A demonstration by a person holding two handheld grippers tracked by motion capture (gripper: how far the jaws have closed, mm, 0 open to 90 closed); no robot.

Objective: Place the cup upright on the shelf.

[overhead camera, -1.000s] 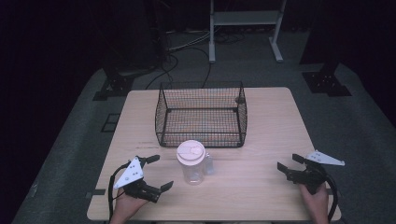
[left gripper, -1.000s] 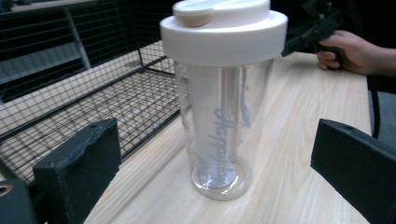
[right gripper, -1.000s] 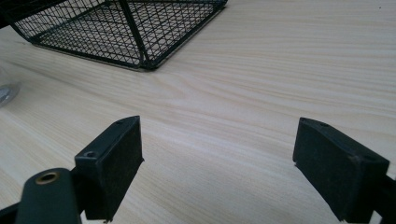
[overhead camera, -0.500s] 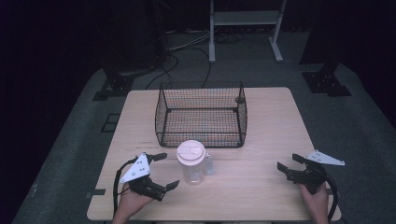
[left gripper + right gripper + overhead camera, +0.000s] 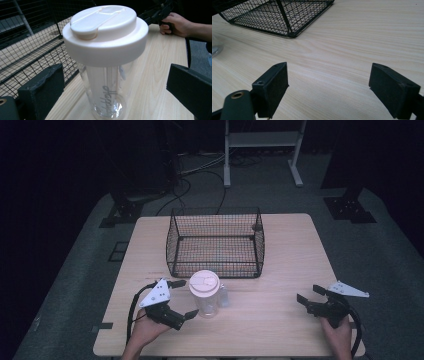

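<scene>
Two tongs sit low over the bench [image 5: 280, 320]. Left tongs [image 5: 184, 298] gape wide, one jaw on each side of the clear cup [image 5: 205, 301] with its cream lid [image 5: 105, 30], not touching it. The cup stands upright just in front of the wire basket [image 5: 215, 242]. Right tongs [image 5: 309, 296] are wide open and empty, well apart from the cup.

Light wooden tabletop [image 5: 290, 250]. Black wire basket [image 5: 216, 241] standing at centre toward far edge. Clear tumbler [image 5: 205, 294] with cream lid upright just before basket, nearer near edge, left of centre.
</scene>
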